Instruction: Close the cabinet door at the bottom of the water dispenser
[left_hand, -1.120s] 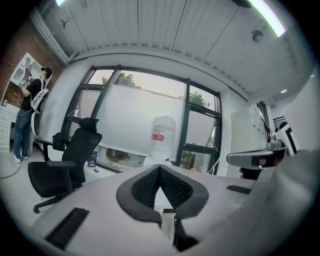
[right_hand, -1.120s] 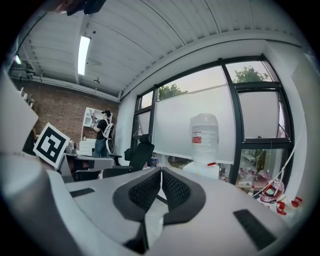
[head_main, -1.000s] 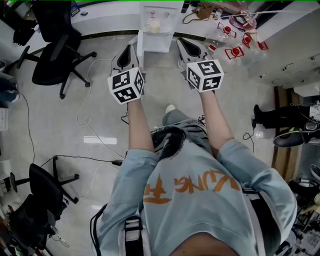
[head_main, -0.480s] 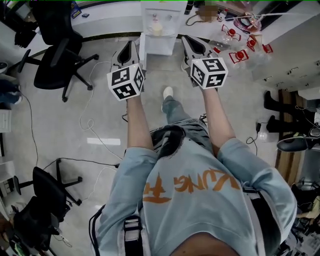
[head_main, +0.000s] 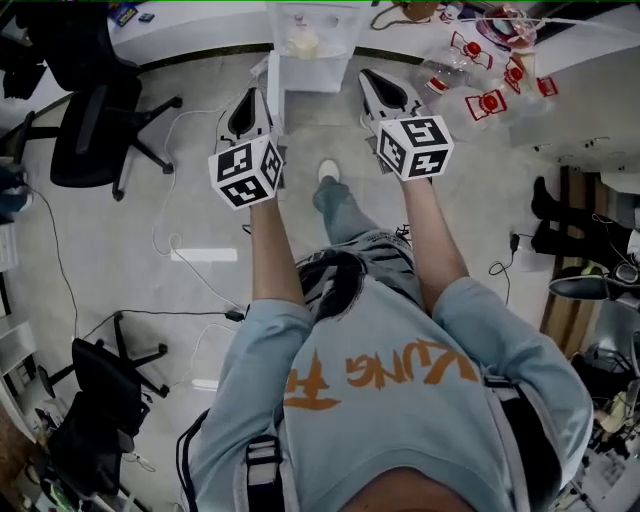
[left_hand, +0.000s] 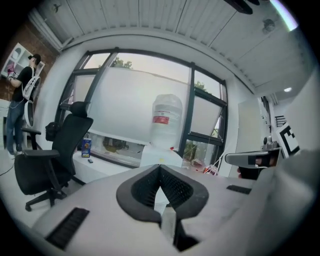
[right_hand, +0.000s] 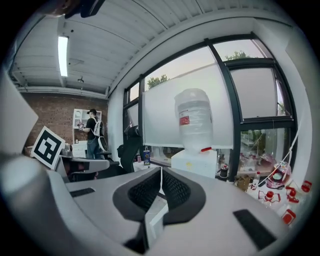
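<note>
The white water dispenser (head_main: 310, 55) with a clear bottle on top stands against the far counter. Its bottom cabinet door (head_main: 271, 88) hangs open, swung out toward me on the dispenser's left side. My left gripper (head_main: 255, 93) is shut and empty, its tips just left of that door's edge. On the dispenser's right, my right gripper (head_main: 366, 75) is also shut on nothing. The left gripper view has the bottle (left_hand: 166, 120) above the closed left gripper (left_hand: 160, 166). In the right gripper view the dispenser (right_hand: 195, 162) stands just beyond the closed right gripper (right_hand: 160, 169).
Black office chairs (head_main: 95, 125) stand at the left, and cables (head_main: 170, 235) trail over the floor. Several red-capped clear containers (head_main: 487, 103) lie at the dispenser's right. A person (right_hand: 93, 132) stands far off by a brick wall. My shoe (head_main: 327, 171) is between the grippers.
Both grippers have moved forward and lower toward the dispenser, which now sits nearer the picture's top edge. The left gripper has come up beside the open door. Both jaws stay closed.
</note>
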